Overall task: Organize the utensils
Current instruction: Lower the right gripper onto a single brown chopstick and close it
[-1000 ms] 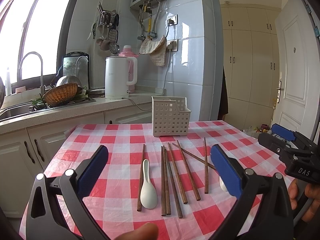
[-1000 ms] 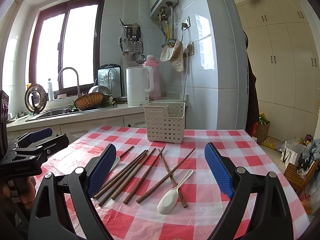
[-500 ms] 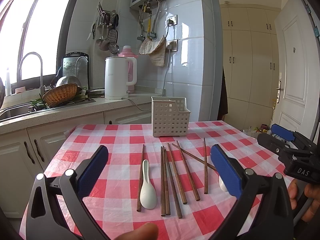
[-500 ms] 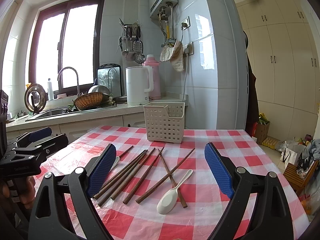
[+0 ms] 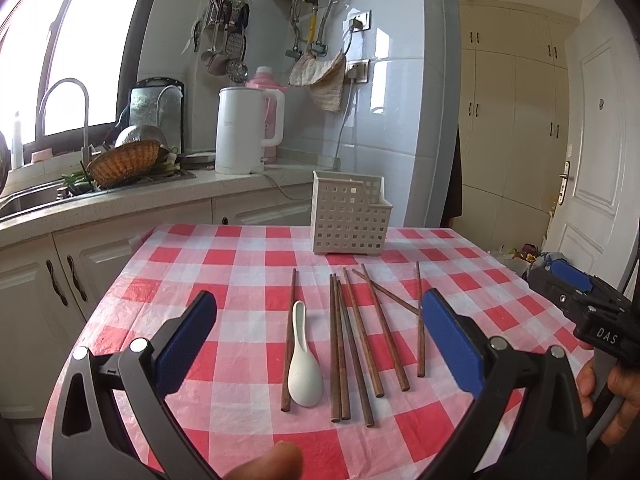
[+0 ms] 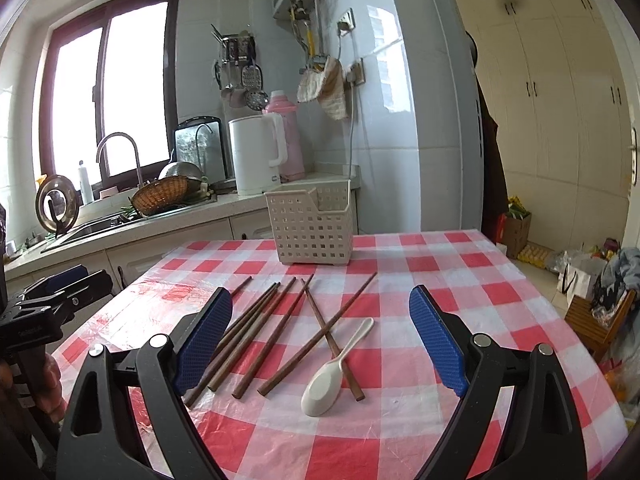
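Observation:
Several brown chopsticks [image 5: 356, 332] [image 6: 264, 332] lie in a loose row on the red-and-white checked tablecloth [image 5: 240, 264] [image 6: 440, 272]. A white spoon [image 5: 304, 368] lies among the left ones. A second white spoon [image 6: 336, 368] lies over the right chopsticks. A white perforated holder [image 5: 348, 218] [image 6: 314, 230] stands upright behind them. My left gripper [image 5: 318, 340] is open and empty above the near edge, over the left spoon. My right gripper [image 6: 322, 340] is open and empty above the right spoon; it also shows in the left wrist view [image 5: 576, 300].
A counter behind the table holds a white kettle [image 5: 240, 132] [image 6: 256, 152], a pink thermos [image 6: 286, 136], a wicker basket [image 5: 124, 162] and a sink with a tap [image 6: 120, 152]. Bags and boxes [image 6: 592, 276] stand on the floor to the right.
Both grippers have shifted only slightly toward the table and stay open. The utensils have not moved.

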`<state>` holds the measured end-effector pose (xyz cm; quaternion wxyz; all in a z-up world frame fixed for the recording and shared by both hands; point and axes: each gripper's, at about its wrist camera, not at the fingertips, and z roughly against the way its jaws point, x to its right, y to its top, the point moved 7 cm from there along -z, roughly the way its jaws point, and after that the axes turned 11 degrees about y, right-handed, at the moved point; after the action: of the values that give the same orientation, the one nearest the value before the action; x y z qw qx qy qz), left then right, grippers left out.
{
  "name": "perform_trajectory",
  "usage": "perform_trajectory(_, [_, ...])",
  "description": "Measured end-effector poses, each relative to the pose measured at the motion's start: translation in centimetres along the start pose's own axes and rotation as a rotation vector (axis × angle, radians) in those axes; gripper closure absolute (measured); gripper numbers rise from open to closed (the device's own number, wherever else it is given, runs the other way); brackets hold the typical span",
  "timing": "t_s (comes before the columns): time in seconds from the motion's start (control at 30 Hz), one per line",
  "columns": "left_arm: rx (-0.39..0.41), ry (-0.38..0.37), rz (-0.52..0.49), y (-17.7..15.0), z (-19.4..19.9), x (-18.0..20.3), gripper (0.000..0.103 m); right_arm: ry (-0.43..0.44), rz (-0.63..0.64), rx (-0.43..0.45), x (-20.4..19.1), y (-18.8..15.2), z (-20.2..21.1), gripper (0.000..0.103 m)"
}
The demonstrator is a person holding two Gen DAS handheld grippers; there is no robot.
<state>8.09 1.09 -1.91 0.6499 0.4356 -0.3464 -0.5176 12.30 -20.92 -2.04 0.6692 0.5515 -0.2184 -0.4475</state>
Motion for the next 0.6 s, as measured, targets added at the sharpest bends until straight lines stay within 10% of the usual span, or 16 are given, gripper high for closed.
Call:
perform_trajectory(0.27, [-0.101, 0.061, 0.01, -1.6, -3.2, -2.4, 0.004, -0.063, -0.137, -0.289, 4.7, -4.3, -5.4, 0.019])
perform_trajectory(0.6, [-0.229, 0.033, 0.016, -3.2, -7.7, -4.0, 0.015, -0.045, -0.154, -0.36, 5.4, -4.5, -9.9, 0.019])
